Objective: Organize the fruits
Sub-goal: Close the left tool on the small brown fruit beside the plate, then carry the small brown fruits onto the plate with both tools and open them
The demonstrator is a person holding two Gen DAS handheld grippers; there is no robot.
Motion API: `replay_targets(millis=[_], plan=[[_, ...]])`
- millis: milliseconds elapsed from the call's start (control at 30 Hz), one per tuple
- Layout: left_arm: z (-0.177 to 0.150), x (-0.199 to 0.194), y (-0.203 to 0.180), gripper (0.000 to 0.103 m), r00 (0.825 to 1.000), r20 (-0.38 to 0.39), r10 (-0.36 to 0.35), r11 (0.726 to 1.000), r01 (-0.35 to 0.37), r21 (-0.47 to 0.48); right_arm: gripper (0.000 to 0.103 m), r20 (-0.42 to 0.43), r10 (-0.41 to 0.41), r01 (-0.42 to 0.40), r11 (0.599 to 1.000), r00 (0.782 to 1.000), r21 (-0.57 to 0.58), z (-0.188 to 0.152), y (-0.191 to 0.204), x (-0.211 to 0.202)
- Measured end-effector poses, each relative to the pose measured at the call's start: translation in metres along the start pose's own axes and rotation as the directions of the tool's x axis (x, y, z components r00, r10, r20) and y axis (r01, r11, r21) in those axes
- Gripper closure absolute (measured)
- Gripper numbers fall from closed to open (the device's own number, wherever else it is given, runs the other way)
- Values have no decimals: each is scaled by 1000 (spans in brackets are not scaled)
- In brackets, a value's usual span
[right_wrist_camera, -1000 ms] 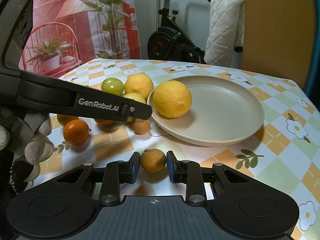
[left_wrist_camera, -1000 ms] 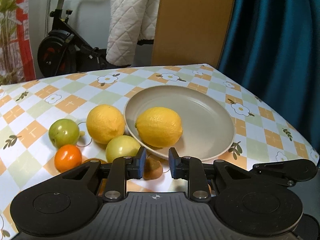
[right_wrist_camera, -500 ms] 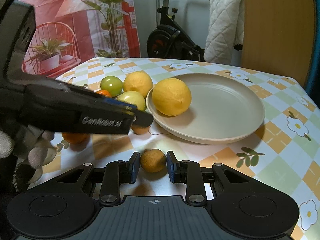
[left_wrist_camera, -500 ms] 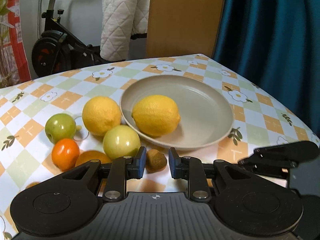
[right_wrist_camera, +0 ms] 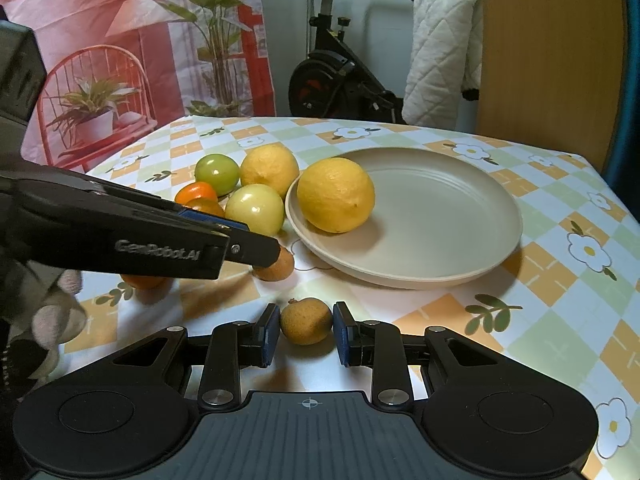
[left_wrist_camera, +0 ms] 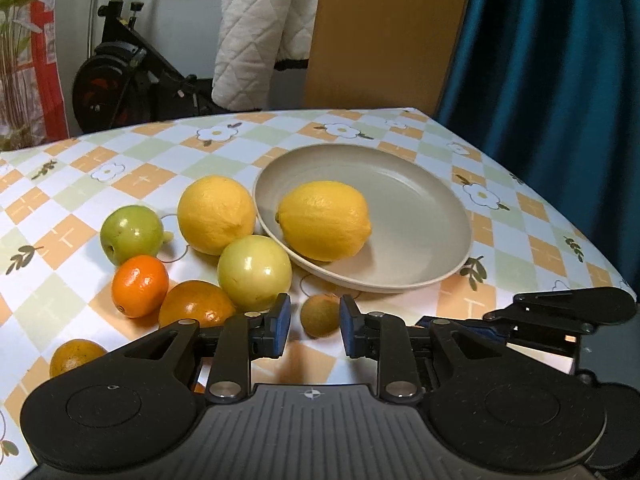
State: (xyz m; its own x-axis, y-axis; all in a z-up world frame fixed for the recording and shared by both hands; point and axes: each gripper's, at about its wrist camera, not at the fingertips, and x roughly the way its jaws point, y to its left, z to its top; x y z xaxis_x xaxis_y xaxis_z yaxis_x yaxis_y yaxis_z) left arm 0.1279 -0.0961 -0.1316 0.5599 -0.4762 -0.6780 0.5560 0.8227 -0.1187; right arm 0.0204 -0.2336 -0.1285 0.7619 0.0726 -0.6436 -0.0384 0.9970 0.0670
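Two small brown fruits are the ones in play on the checked tablecloth point(left_wrist_camera: 120, 176), both just in front of the beige plate point(left_wrist_camera: 432, 208). From the left wrist view only one brown fruit point(left_wrist_camera: 320, 316) shows; the other brown fruit point(right_wrist_camera: 306, 326) is hidden there behind the gripper's body. Several oranges are partly hidden too: one orange point(left_wrist_camera: 196, 304) is cut off by the left gripper's linkage, a second orange point(left_wrist_camera: 74, 354) peeks out at the lower left, and only the small tangerine point(left_wrist_camera: 140, 286) shows whole.

In the right wrist view, a gloved hand point(right_wrist_camera: 52, 316) is cut off at the edge, so its grip is hard to make out.

Seen side-on, the left gripper point(left_wrist_camera: 315, 320) slopes down towards the table. Its jaws are opening; the brown fruit sits between the tips with a sliver of gap on each side. The right gripper point(right_wrist_camera: 306, 326) also slopes down, and its pads are pressed against both sides of the other brown fruit. Whether that fruit is off the cloth I cannot tell.

One lemon point(left_wrist_camera: 324, 220) lies in the plate; a second lemon point(left_wrist_camera: 216, 214) sits against its rim outside.
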Motion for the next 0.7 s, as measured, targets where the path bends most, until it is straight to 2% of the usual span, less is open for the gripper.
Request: replay_targets(millis=[267,433,700], plan=[[2,14,-6,70,999,-28,-22,999,23,27,77,-3,1,-1,1000,1000,2,0,0,1],[-3,15,-6,75,999,-43,6,999,-4,50,77,-2,-2,2,1000,1000,8,0,-2,1],[-9,1,2,75,999,-29,23,1000,-23,1,77,-2,-2,2,1000,1000,9,0,-2,2]])
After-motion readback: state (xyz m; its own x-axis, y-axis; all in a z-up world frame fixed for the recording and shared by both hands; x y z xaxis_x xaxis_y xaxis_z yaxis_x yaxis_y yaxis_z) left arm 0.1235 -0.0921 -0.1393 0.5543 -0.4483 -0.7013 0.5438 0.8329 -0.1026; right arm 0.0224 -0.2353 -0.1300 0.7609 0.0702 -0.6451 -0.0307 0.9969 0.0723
